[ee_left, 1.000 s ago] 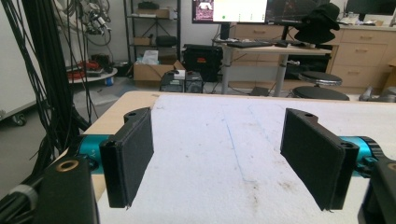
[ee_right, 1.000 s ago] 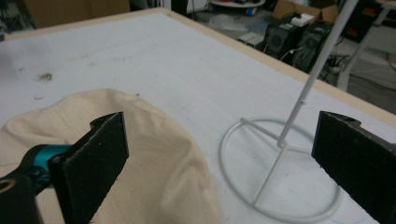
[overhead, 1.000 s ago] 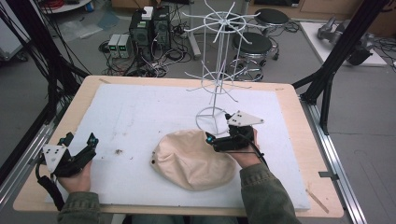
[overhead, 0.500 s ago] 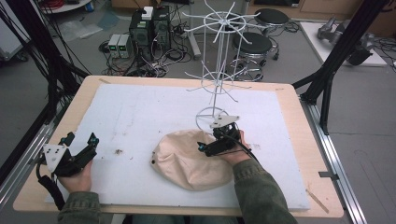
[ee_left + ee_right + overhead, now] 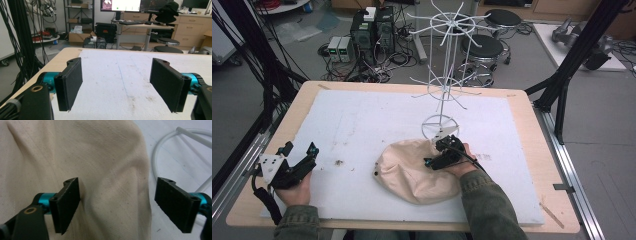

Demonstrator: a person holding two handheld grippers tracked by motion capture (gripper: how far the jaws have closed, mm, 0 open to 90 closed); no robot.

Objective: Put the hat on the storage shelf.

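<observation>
A crumpled beige cloth hat [image 5: 414, 170] lies on the white mat near the front middle. My right gripper [image 5: 435, 157] is down on the hat's far right edge, jaws open, with a raised fold of the beige fabric [image 5: 112, 195] between them; one pad sits over the cloth, the other over the mat. A white wire rack [image 5: 447, 60] stands just behind, its round base ring [image 5: 160, 147] right beside the hat. My left gripper [image 5: 299, 150] rests at the front left of the mat, open [image 5: 120, 85] with nothing between its pads.
The white mat [image 5: 377, 120] covers a wooden table [image 5: 542, 165]. Small dark specks [image 5: 338, 162] lie between the left gripper and the hat. Black frame posts [image 5: 562, 80] stand at the table's sides; computers, cables and stools are on the floor behind.
My right gripper has moved left and down from beside the rack base onto the hat's edge. The left gripper has stayed put.
</observation>
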